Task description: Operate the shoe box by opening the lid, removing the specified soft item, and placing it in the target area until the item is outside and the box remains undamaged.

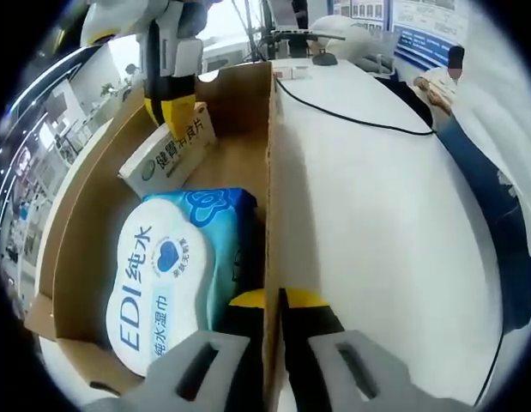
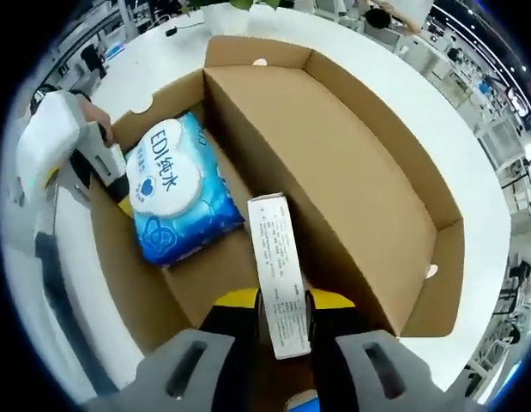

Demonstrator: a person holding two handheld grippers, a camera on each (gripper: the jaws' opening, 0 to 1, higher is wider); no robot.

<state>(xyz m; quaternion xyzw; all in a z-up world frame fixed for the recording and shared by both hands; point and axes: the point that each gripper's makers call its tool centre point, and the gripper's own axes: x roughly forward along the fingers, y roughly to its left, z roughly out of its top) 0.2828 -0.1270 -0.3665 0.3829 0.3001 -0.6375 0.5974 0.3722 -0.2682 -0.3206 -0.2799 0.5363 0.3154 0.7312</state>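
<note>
A white desk [image 1: 377,223] carries an open brown cardboard shoe box [image 2: 351,163], its lid [image 2: 368,146] folded back and standing up along the far side.

Inside the box, on its floor, lies a blue and white pack of wet wipes [image 2: 175,202], the soft item, flat against one end wall. Just beside it is a small white carton [image 2: 280,275], a rigid medicine-type box with printed text.

The left gripper [image 1: 274,300] has its jaws clenched on the box's side wall, one jaw inside next to the wipes and one outside, steadying the box. The right gripper [image 2: 278,305] has its jaws grasping the small white carton, which sits between them above the box floor.

Likely risks from here, as a judgement: the right jaws hold the hard carton, not the soft pack, so the wrong item may leave the box. Lifting either item while the left jaws pinch the thin wall could bend or tear the cardboard. The narrow carton, gripped near one end, could also twist and slip back inside.
</note>
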